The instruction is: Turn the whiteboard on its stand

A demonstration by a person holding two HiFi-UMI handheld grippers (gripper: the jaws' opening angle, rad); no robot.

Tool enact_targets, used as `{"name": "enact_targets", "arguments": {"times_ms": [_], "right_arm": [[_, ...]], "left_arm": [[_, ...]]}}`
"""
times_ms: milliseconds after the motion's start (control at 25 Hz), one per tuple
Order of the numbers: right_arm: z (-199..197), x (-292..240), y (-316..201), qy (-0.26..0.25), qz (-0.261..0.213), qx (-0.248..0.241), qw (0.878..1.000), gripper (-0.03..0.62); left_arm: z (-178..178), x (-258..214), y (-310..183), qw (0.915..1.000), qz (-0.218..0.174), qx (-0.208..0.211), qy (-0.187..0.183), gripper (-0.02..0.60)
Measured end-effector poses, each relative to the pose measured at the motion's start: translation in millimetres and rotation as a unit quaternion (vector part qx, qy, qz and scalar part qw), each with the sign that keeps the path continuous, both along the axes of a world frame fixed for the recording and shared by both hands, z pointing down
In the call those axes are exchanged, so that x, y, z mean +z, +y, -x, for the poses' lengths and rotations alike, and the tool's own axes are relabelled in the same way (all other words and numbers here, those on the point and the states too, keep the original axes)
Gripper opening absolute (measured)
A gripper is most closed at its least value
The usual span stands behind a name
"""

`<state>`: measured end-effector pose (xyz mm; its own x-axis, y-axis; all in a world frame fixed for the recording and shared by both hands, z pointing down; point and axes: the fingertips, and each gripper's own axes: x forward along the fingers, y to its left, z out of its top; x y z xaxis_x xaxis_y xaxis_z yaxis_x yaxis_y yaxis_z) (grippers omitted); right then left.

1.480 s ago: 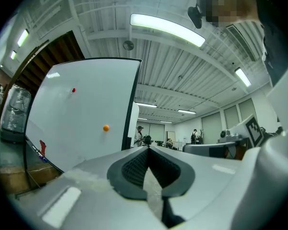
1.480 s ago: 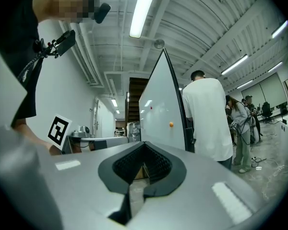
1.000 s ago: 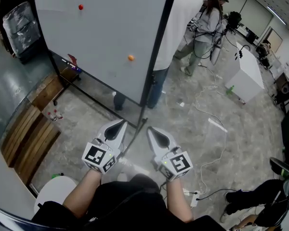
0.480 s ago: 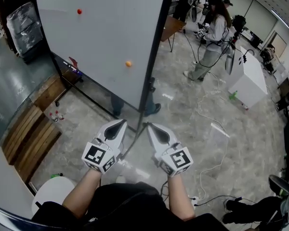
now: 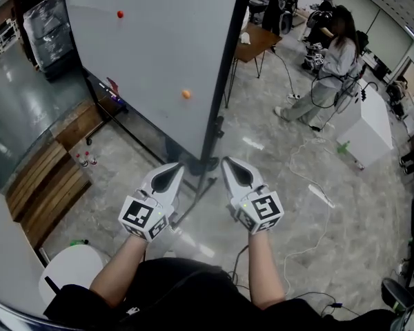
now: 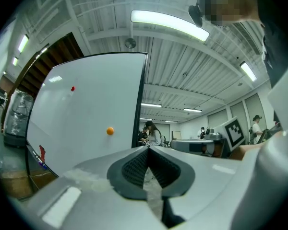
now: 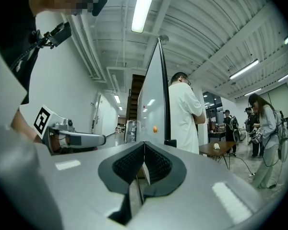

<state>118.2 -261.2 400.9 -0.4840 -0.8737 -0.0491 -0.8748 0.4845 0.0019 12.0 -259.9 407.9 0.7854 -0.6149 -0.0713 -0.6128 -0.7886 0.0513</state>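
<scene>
Both grippers are closed on nothing: the left gripper and right gripper hang side by side at waist level, tips meeting, pointing at the whiteboard. That board stands upright just ahead on its stand, its black side post running down between the two grippers, apart from both. An orange magnet and a red magnet sit on its face. A person stands well off to the right.
</scene>
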Motion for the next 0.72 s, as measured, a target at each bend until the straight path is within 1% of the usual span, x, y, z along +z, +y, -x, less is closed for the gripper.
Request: {"name": "enact_targets", "arguments": {"times_ms": [120, 160, 280, 400, 480, 720], "right_arm": [[-8, 5, -17, 0.008, 0.007, -0.008, 1.000, 0.019], [-10, 5, -23, 0.011, 0.007, -0.012, 1.000, 0.044], [-11, 6, -44, 0.021, 0.008, -0.022, 1.000, 0.072], [-4, 5, -67, 0.031, 0.010, -0.032, 0.999, 0.114], [-3, 8, -82, 0.040, 0.016, -0.037, 0.998, 0.158], [-13, 28, -117, 0.051, 0.036, -0.048, 0.997, 0.234]], "left_arm": [[-3, 1, -6, 0.9999, 0.001, -0.010, -0.003, 0.003], [-4, 2, -8, 0.9999, 0.002, -0.012, -0.005, 0.003], [-3, 6, -16, 0.9997, 0.007, -0.020, -0.008, 0.004], [5, 7, -24, 0.9995, 0.011, -0.028, -0.012, 0.003], [6, 7, -29, 0.9993, 0.011, -0.034, -0.014, 0.005], [5, 12, -34, 0.9983, 0.014, -0.054, -0.016, 0.003]]}}
